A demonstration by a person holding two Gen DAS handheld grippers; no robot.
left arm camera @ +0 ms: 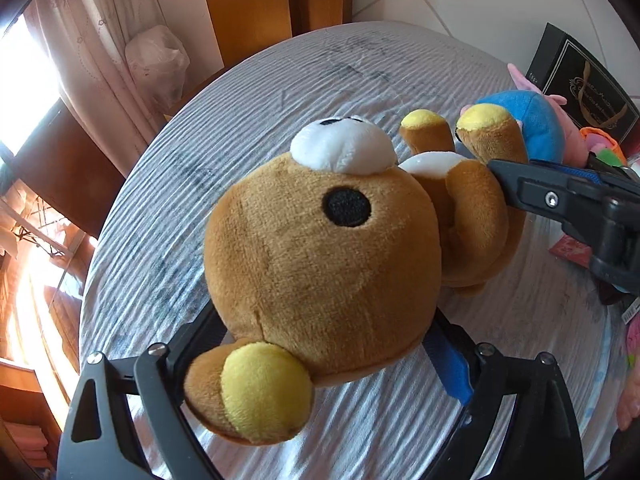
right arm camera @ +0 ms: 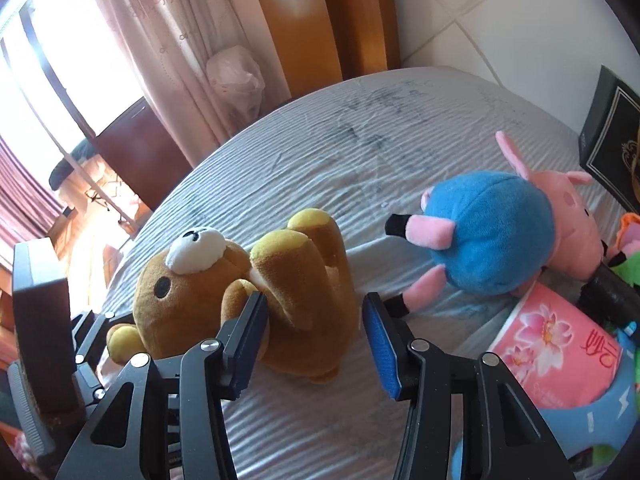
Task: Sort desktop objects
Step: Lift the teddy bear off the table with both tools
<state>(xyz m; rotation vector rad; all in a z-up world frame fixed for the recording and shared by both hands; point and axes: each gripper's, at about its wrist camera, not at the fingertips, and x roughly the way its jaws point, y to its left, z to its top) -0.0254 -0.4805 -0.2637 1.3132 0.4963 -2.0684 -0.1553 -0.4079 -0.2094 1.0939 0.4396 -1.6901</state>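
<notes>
A brown plush bear (left arm camera: 320,264) lies on its back on the grey striped tablecloth (left arm camera: 248,92). My left gripper (left arm camera: 324,344) is shut on the bear's head, one finger on each side. In the right wrist view the bear (right arm camera: 256,292) lies left of centre with its legs up. My right gripper (right arm camera: 314,320) is open, its fingers on either side of the bear's body and not pressing it. The right gripper also shows in the left wrist view at the bear's arm (left arm camera: 520,184). A blue and pink plush pig (right arm camera: 496,232) lies to the right.
A pink flowered packet (right arm camera: 560,344) lies on a blue object at the right. A black box (right arm camera: 612,132) stands at the far right edge, with more colourful toys (right arm camera: 628,248) below it. Curtains, a window and a wooden door frame lie beyond the table.
</notes>
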